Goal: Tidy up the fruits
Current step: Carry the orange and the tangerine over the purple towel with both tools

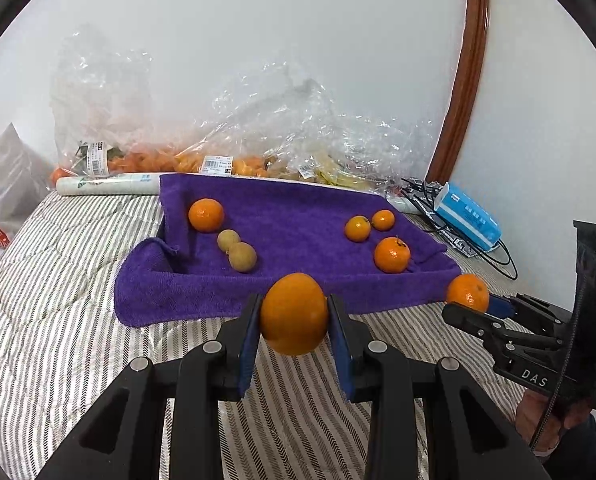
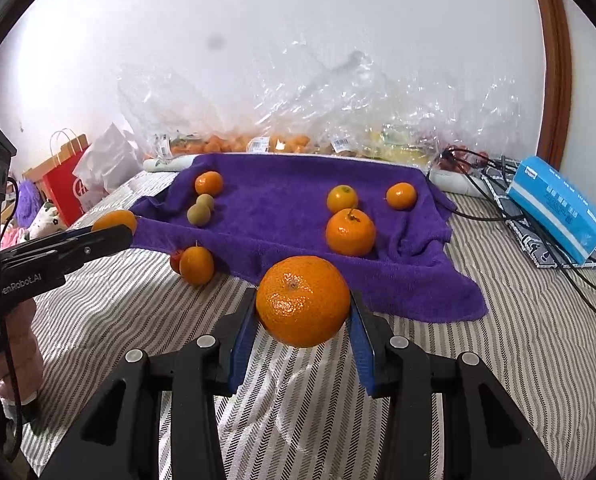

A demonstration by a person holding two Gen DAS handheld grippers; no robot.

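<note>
My left gripper is shut on a smooth orange, held above the striped bedding in front of a purple towel. My right gripper is shut on a dimpled mandarin near the towel's front right corner. On the towel lie one orange and two brownish round fruits on the left, and three mandarins on the right. Another mandarin lies on the bedding beside a small red fruit. Each gripper shows in the other's view, the right gripper and the left gripper.
Clear plastic bags of oranges and yellow fruit lean on the wall behind the towel, with a white roll in front. A blue tissue pack and black cables lie at the right. A red paper bag stands at the left.
</note>
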